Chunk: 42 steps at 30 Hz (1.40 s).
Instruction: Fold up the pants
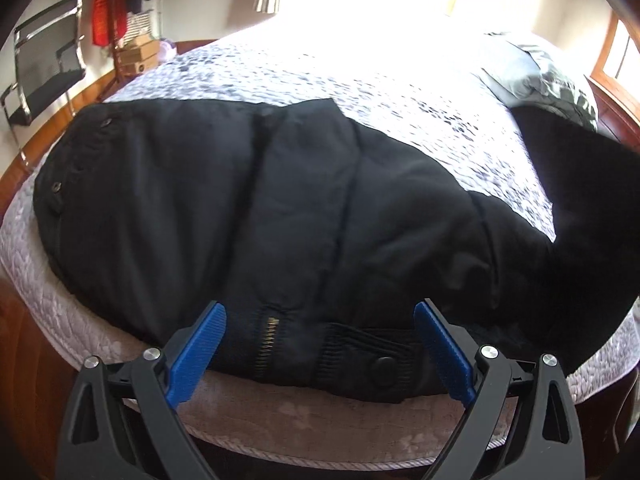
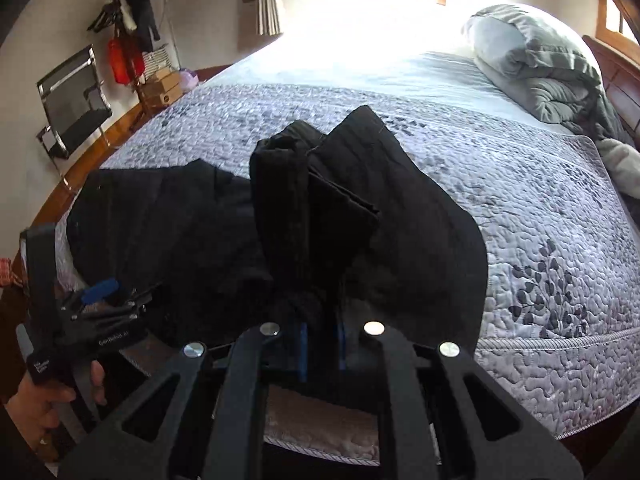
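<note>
Item: black pants (image 1: 248,208), spread on bed (image 2: 520,208), waist end at near edge, long axis running left-right. Right gripper (image 2: 320,354): jaws clenched on bunched leg cuffs, lifted above bed. Left gripper (image 1: 320,344): jaws released, straddling waistband (image 1: 360,354), nearer it.

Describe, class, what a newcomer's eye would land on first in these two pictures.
First the black pants, sprawled across the near part of the quilted bed. The right claw is shut on a bunch of their cloth, lifting the leg ends, while the left claw gapes open above the waistband. A rolled grey duvet lies far right.
</note>
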Each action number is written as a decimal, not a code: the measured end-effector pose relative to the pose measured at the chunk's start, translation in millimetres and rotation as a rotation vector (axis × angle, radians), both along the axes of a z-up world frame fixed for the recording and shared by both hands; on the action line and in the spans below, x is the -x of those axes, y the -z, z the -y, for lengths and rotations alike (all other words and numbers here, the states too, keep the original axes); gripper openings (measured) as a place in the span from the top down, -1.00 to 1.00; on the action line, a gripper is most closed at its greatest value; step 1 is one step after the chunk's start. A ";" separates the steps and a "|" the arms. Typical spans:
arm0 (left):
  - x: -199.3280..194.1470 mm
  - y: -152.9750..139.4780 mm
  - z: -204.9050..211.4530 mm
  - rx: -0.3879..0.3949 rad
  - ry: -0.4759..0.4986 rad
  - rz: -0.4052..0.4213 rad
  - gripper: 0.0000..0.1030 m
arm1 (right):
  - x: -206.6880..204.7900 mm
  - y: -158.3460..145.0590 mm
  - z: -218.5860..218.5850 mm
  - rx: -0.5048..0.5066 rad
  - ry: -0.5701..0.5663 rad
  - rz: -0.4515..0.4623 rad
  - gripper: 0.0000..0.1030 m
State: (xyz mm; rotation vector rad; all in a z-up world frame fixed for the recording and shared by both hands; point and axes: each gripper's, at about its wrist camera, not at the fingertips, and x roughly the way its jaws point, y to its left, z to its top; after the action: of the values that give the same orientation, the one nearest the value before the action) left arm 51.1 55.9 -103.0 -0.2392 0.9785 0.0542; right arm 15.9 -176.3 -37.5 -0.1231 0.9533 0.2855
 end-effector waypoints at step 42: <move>7.3 8.8 -10.3 -0.006 -0.012 -0.053 -0.89 | 21.2 33.2 -39.4 -0.163 -0.151 -0.136 0.77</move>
State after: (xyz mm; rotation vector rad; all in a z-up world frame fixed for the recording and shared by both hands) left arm 43.7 66.3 -111.8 -0.2387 1.0292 0.0750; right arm -5.3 -136.9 -70.6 -0.0259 1.0529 0.5147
